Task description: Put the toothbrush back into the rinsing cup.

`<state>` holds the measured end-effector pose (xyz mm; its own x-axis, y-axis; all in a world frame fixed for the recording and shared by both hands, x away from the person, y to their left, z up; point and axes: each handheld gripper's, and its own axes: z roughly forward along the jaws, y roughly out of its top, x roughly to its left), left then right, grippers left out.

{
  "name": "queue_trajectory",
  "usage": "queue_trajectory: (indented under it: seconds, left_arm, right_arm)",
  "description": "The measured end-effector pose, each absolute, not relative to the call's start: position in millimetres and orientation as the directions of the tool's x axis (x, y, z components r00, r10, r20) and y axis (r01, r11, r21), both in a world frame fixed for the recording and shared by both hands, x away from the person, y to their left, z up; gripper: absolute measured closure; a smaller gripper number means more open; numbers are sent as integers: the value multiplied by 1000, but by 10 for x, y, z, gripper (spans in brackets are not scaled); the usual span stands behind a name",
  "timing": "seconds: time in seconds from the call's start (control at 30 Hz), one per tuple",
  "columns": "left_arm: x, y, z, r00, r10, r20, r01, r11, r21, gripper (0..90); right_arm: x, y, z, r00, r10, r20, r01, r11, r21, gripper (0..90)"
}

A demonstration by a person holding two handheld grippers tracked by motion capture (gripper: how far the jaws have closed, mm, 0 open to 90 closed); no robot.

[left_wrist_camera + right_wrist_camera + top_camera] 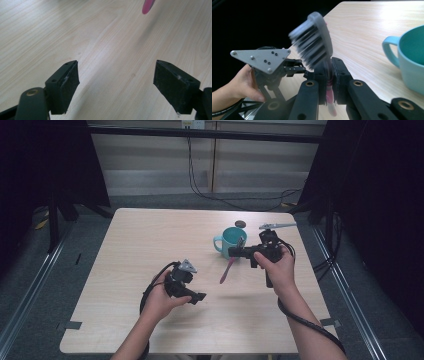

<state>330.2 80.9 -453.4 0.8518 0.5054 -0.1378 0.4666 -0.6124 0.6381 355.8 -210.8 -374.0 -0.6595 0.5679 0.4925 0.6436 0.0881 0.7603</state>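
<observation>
A toothbrush [322, 47] with a pink handle and a grey bristle head is being pinched just below its head between the black fingers [340, 80] of the right gripper [239, 251], which is being held above the right half of the counter [150, 240] in the high view. In that view the pink handle [227, 269] is being seen hanging down and toward the near left from the grip, its tip clear of the counter or barely above it; which of the two cannot be told. In the right gripper view the bristles are being seen as blurred and facing left, with the handle being clamped upright between the pads. A light blue cup [231, 241] with its handle on the left is being seen standing on the counter just beside the right gripper, on its far left side; whether the two are touching cannot be told. A small dark round object [240, 224] is lying on the counter just beyond the cup. The left gripper [197, 296] is being held over the near middle of the counter, well apart from the toothbrush, and its fingers [66, 82] are being kept spread wide with only bare wood between them. In the left gripper view the pink tip of the handle [148, 6] is being seen at the far edge, above a faint shadow on the wood.
</observation>
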Motion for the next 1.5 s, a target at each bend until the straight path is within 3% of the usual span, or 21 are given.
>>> queue_trajectory:
  seconds: [0.87, 1.17, 1.5]
  left_arm:
    - [3322, 1047, -4495, 843, 514, -158, 476, -578, 663, 182]
    - [3347, 1159, -4494, 840, 518, -161, 482, -576, 661, 183]
    - [3331, 1297, -4509, 840, 522, -148, 477, -581, 660, 188]
  right_arm:
    - [3628, -2283, -3371, -647, 623, 439, 615, 88, 783, 840]
    - [3793, -2313, -3093, -628, 672, 394, 588, 77, 805, 840]
    - [4051, -2387, -3080, -564, 730, 386, 577, 15, 816, 840]
